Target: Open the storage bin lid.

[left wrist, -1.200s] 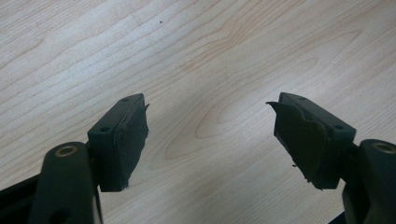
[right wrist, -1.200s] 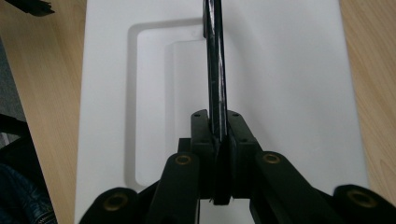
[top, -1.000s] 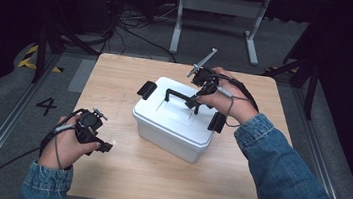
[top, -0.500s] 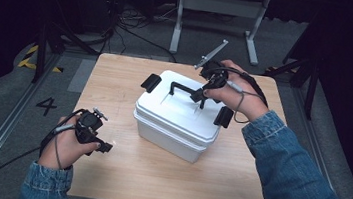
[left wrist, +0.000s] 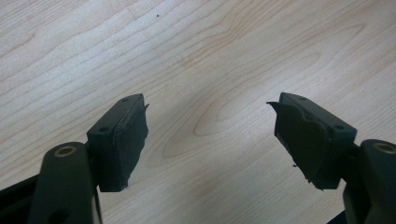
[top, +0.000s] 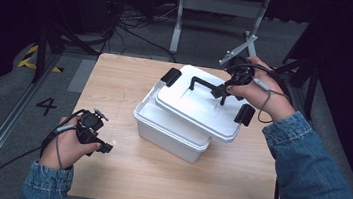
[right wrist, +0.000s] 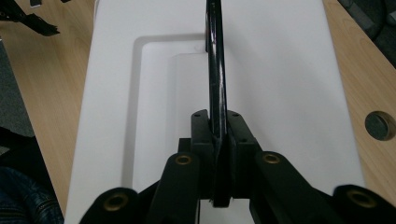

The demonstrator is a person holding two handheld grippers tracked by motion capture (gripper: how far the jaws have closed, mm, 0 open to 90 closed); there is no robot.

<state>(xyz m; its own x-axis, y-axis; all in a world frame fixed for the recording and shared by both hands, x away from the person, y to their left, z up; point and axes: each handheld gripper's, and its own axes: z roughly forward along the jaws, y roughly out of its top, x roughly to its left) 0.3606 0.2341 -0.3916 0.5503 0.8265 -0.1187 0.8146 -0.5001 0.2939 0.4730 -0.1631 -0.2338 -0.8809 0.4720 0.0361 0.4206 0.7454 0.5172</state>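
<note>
Change: lid [top: 198, 104] now lifted off the white box [top: 168, 129] and shifted right; a second ago it sat on it.
Right gripper [top: 224, 90]: clamped on the lid's black handle [right wrist: 215, 60].
Left gripper [top: 100, 143]: jaws apart over bare table [top: 155, 177], well left of the box.
Count: one box, one lid, two latches.

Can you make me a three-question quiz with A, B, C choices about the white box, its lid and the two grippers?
1. Where does the lid sit?
A. flat on the table
B. lifted and shifted off the white box
C. on the floor

2. What colour is the lid's handle?
A. black
B. red
C. yellow

3. How is the left gripper?
A. shut on the handle
B. shut on a cable
C. open over bare table

Answers: 1 B, the box's near rim shows uncovered. 2 A, it is a black bar. 3 C, its jaws stand apart with only wood between; the right gripper clamps the handle.
</note>
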